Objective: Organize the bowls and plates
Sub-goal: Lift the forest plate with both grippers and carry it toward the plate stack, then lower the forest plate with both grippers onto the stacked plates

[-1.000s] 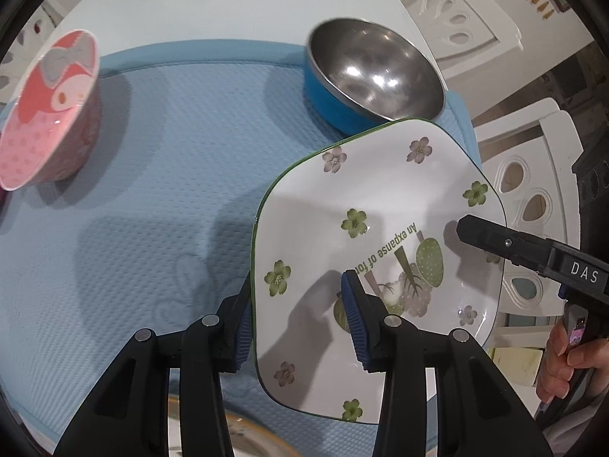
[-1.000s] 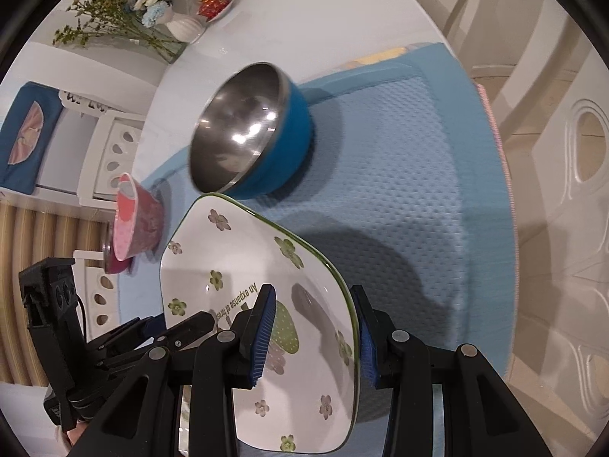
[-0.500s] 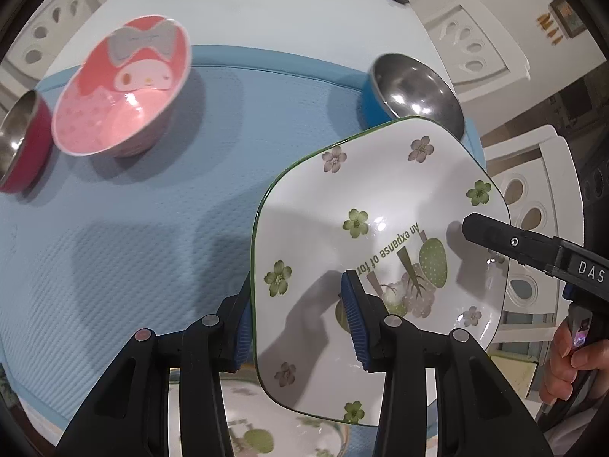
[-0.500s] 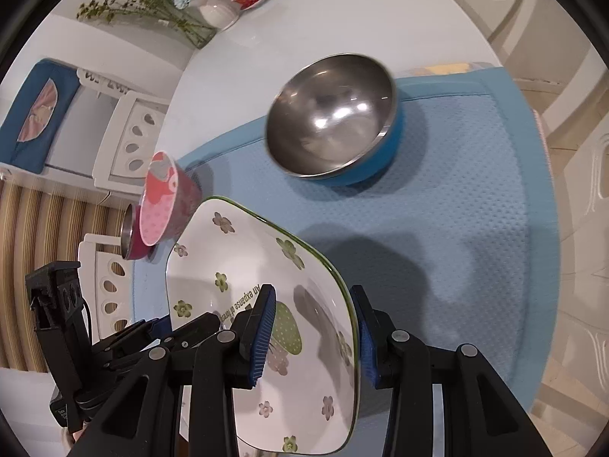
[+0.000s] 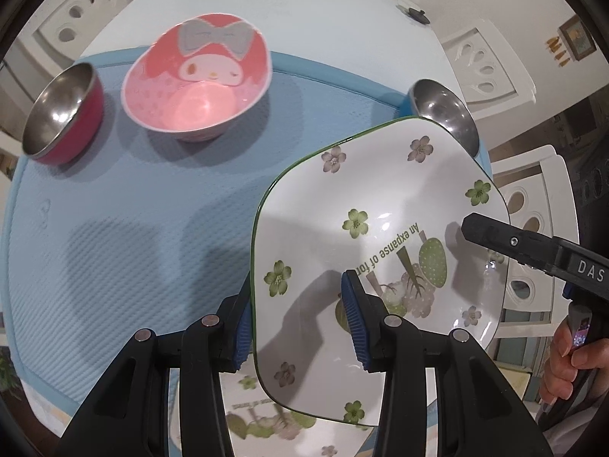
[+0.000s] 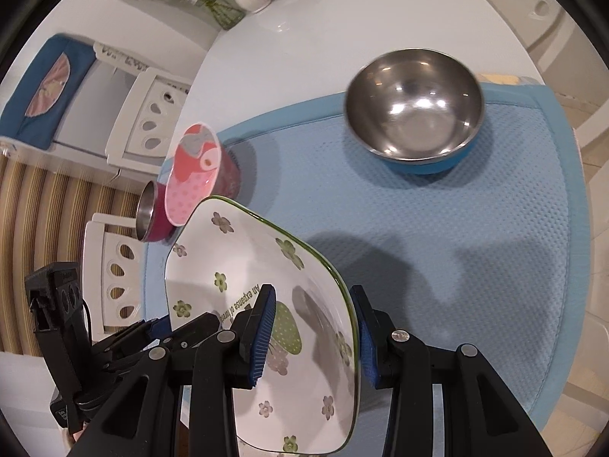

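- Jaws first: both of ours are clamped on the same square white plate with a green rim and flower print [image 5: 377,236], one blue pad on top of the rim and one underneath, on opposite edges.
- Left wrist view: our left gripper [image 5: 297,320] pinches the plate's near-left edge, and the plate hangs tilted in the air over the light blue textured mat [image 5: 133,228]. The right gripper [image 5: 491,234] comes in from the right and bites the far edge.
- Same view, lower down: a second plate with the same flower print [image 5: 262,419] lies flat just under the held one, partly hidden by our fingers.
- On the far side of the mat sit a pink cartoon-face bowl [image 5: 196,76], a small steel bowl with a red outside [image 5: 62,110] beside it, and a steel bowl with a blue outside [image 5: 445,110] peeking over the plate's top edge.
- Right wrist view: the right gripper [image 6: 312,339] straddles the plate's edge, the plate stands steeply tilted, and the left gripper [image 6: 152,333] holds the other side. The blue-sided bowl is well apart up the mat.
- Our read: we're mid-carry, stacking plates. Next move calls for levelling this one, lining it up over the matching plate, lowering gently, then letting go on both sides.
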{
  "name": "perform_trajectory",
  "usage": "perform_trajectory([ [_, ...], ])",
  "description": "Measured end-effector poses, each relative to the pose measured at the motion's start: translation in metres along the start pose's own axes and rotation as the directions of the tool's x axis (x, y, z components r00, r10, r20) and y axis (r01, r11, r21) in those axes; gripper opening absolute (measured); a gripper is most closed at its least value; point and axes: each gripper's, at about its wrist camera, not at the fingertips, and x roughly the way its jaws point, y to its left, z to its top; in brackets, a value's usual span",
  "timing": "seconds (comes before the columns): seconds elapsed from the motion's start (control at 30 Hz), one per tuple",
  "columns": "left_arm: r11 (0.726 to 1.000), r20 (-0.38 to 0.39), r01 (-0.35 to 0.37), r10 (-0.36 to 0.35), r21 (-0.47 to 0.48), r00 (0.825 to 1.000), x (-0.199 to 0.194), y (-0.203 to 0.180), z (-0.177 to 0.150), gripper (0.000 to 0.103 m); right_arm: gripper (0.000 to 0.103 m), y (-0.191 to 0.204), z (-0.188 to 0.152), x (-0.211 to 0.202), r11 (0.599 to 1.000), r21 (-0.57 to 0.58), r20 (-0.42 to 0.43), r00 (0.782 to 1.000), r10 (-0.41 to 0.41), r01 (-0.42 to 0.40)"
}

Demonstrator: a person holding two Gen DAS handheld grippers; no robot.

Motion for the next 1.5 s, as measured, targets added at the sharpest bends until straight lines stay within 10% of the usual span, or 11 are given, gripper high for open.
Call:
perform_trajectory([
  [1.5,0.999,-0.149,0.031,-0.034,-0.019,0.988,0.001,0.076,-0.096,0.038,0.039,0.043,-0.114,0.06,0.992,0.123,-0.145,0.989,0.032,-0.014],
])
